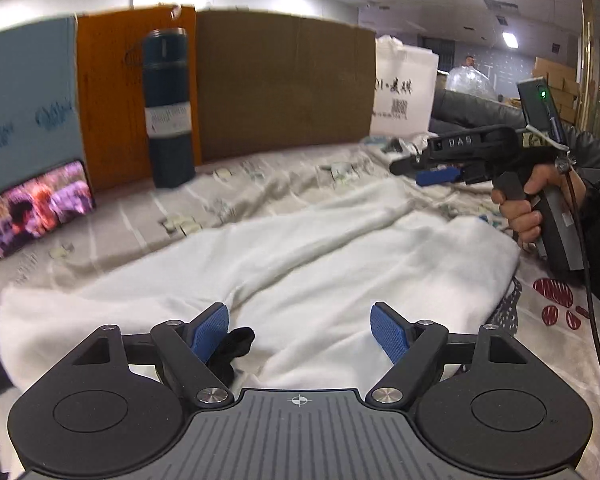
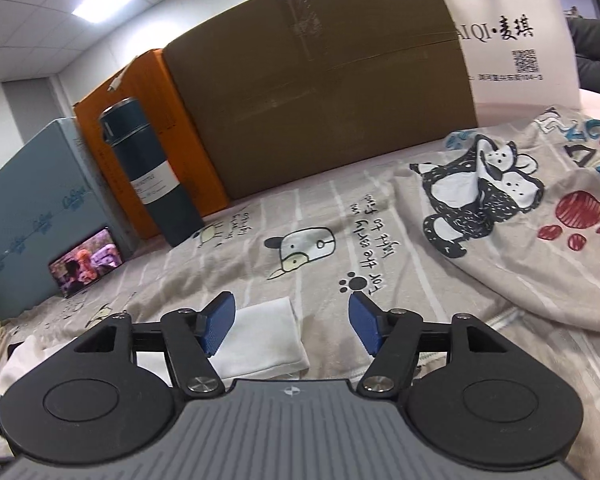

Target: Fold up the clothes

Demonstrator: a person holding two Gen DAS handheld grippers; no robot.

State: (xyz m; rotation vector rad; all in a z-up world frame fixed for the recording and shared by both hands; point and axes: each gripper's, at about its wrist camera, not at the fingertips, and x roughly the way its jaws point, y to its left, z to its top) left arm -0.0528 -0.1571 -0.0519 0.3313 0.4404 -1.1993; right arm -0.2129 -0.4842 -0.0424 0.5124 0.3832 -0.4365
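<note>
1. Holding my left gripper (image 1: 300, 330) low over the near part of the bed: jaws wide, blue pads apart, nothing pressed between them.
2. White garment (image 1: 284, 248): spread crumpled across the middle of the patterned bedsheet (image 1: 260, 184), reaching from the near left edge toward the right side. It lies beneath and ahead of my left jaws.
3. Small black cloth item (image 1: 234, 346): on the white garment, just beside my left finger (image 1: 210, 332); whether it touches the pad I cannot tell.
4. My right gripper (image 2: 292, 326): jaws parted to a middling width, gripping nothing. In the left view it hangs above the far right part of the bed, held by my hand (image 1: 528, 208).
5. Folded white corner of cloth (image 2: 260, 336): flat on the sheet, beside my right gripper's left finger (image 2: 218, 328) and partly under it, not clamped.
6. Beige printed garment (image 2: 512, 216) with a cartoon panda and red paw marks: heaped toward the right side of the bed.
7. Dark blue flask (image 1: 168, 108): upright at the far edge of the bed, against an orange box (image 1: 108, 100).
8. Brown cardboard box (image 1: 284, 84): along the far edge, right of the orange one.
9. White bag (image 1: 406, 88) with printed lettering: far right corner.
10. Phone (image 1: 36, 208) with lit screen: propped at the far left, against a blue-grey box (image 1: 24, 104).
</note>
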